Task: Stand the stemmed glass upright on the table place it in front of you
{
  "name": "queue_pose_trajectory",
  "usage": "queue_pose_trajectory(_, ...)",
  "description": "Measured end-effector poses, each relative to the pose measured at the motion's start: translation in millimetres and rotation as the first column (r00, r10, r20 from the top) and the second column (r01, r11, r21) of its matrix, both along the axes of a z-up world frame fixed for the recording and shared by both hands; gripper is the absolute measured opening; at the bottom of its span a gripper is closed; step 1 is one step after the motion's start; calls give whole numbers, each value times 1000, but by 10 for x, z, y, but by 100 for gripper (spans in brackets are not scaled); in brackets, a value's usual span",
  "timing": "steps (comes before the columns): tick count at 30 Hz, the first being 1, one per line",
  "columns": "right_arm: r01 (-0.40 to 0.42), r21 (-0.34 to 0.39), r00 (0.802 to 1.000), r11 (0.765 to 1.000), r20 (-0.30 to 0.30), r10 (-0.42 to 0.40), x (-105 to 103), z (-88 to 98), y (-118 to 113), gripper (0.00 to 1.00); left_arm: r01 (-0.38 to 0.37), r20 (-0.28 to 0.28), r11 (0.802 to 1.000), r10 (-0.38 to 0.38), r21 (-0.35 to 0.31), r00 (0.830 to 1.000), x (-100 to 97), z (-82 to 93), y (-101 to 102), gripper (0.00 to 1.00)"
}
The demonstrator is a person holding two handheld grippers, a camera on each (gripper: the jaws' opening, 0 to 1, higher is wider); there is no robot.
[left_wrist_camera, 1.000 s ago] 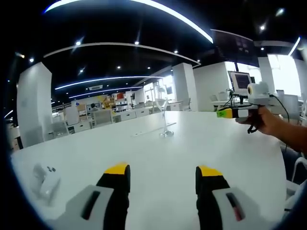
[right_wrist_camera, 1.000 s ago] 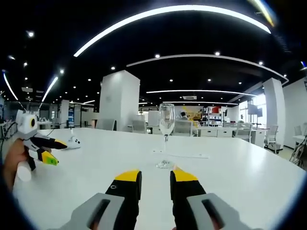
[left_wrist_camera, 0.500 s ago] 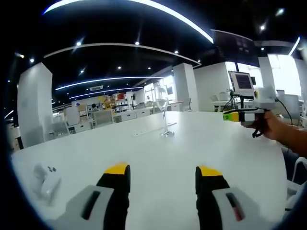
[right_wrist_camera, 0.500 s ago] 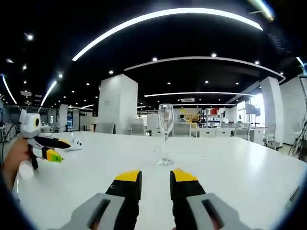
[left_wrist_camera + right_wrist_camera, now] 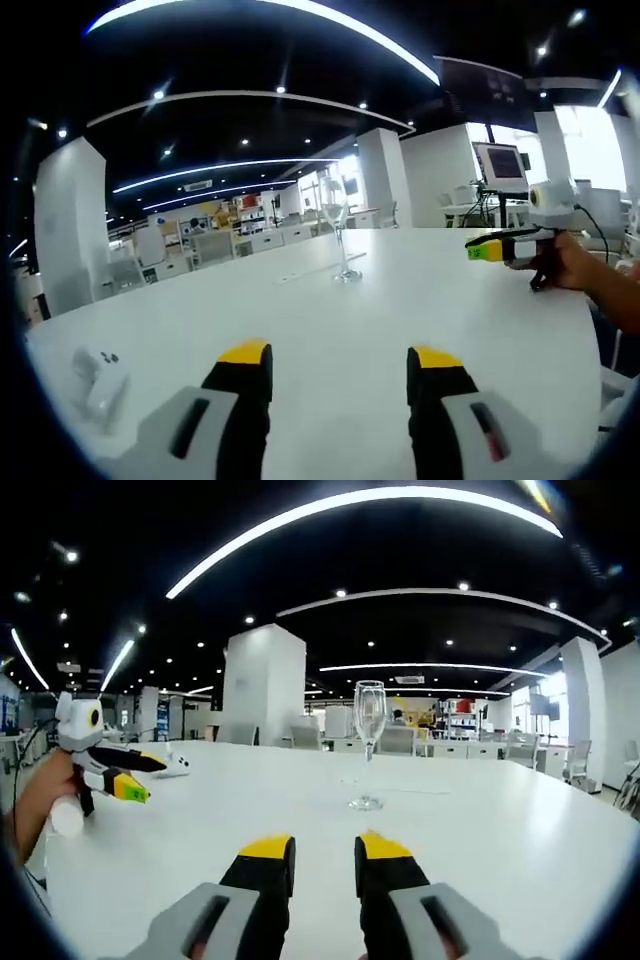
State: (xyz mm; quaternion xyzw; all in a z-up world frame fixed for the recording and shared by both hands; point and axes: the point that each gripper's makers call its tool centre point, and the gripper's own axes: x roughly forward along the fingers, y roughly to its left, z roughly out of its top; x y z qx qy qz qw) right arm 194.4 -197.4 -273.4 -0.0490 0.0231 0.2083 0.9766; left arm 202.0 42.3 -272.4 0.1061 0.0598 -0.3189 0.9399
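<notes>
A clear stemmed glass (image 5: 340, 235) stands upright on the white table (image 5: 450, 300), well beyond my left gripper (image 5: 338, 365), whose jaws are wide apart with nothing between them. In the right gripper view the glass (image 5: 368, 742) stands a short way past my right gripper (image 5: 322, 850) and slightly right of its line. The right jaws keep a narrow gap and hold nothing. In the left gripper view the right gripper (image 5: 492, 247) is held by a hand (image 5: 572, 266) to the right of the glass. In the right gripper view the left gripper (image 5: 128, 776) hangs open at the left.
A small white device (image 5: 100, 375) lies on the table near my left gripper, and the same device (image 5: 176, 765) sits far left in the right gripper view. Desks, chairs and white pillars (image 5: 262, 685) stand beyond the table. A monitor (image 5: 500, 165) stands behind the right hand.
My right gripper has drawn back a little from the glass, so the foot now sits farther from its tips. The glass stays upright in place. The left gripper has barely moved.
</notes>
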Motion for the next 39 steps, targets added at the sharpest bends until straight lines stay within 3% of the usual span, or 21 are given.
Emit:
queue_pose_trajectory(9,35,-41,999,999,-2,-35,-28,-42,-34,28,-5,-32,1000,5,3,999,0,-45,4,54)
queue_pose_trajectory(17,61,-11,998,998,-25,-62,-39,-72,-95,28,-11,-6,999,11,-34,1000,-8,48,29,54)
queue_pose_trajectory(30,59,-60,998,996,-14,-60,-5,-92,-93,28,4,6,1000,-4,-7,1000,-32,26,-14,54)
queue_pose_trajectory(39,59,-46,998,997,14,-58,9,-33,-125,28,11,27,1000,-11,-6,1000,-48,50,-27,54)
